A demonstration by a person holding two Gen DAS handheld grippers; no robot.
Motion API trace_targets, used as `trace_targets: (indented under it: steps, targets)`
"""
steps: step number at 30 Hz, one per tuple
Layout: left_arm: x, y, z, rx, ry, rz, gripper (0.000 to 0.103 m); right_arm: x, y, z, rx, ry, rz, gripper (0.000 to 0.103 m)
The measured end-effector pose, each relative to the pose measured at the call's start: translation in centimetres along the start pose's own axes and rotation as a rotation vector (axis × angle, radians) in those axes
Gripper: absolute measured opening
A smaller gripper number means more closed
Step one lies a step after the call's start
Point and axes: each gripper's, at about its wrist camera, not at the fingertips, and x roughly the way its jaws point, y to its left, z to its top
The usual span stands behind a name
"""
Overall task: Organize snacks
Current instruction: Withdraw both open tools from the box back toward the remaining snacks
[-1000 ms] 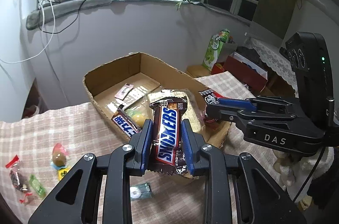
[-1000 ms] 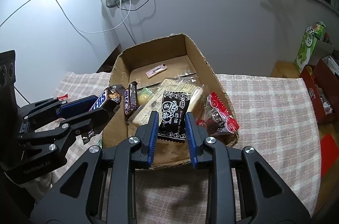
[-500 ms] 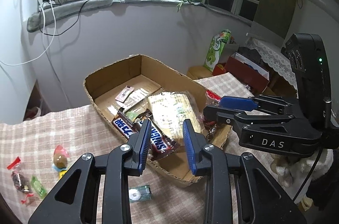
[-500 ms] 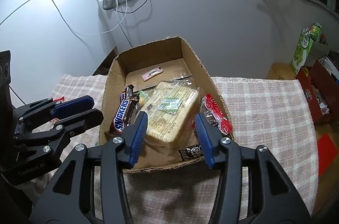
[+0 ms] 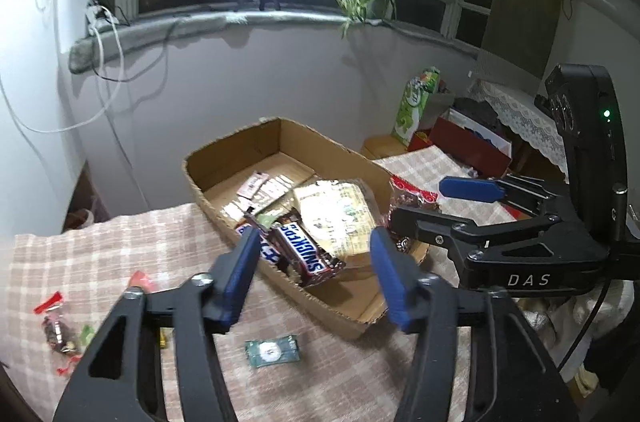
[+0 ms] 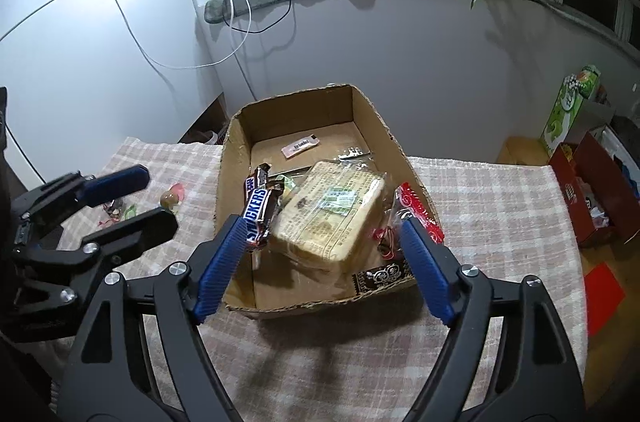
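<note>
1. Left wrist view: the left gripper has its jaws opening with nothing between them; the Snickers bar lies inside the cardboard box, beside the large clear-wrapped pack.
2. Right wrist view: the right gripper is likewise opening and empty; the black packet rests at the box's near wall, the red packet against its right side.
3. Judged done: several snacks are boxed.
4. Judged left: the green sachet, the red-tipped candy and the round sweet lie loose on the checked cloth.
</note>
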Motion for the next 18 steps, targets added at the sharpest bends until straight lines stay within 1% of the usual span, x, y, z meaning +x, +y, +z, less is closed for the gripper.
trace_targets:
  steps: [1,3,4,11,14,18]
  targets:
    - [-0.5,0.1,-0.1,0.001,-0.006,0.007,0.058,-0.1,0.2,0.0,-0.002,-0.001,0.000,0.084]
    - [-1.1,0.2,-0.2,0.001,-0.015,0.013,0.066,-0.4,0.7,-0.2,-0.006,-0.005,0.003,0.087]
    - [-1.5,0.4,-0.3,-0.002,-0.021,0.021,0.067,-0.5,0.9,-0.3,-0.008,-0.006,0.002,0.087]
    - [-3.7,1.9,-1.3,-0.015,-0.041,0.059,0.069,-1.4,2.9,-0.8,-0.033,-0.009,0.033,0.087]
    - [-4.7,3.3,-2.1,-0.040,-0.046,0.078,0.069,-1.6,4.1,-1.1,-0.050,-0.013,0.057,0.087]
    - [-6.1,5.9,-3.6,-0.091,-0.041,0.123,0.069,-1.5,5.8,-1.5,-0.069,-0.014,0.091,0.087]
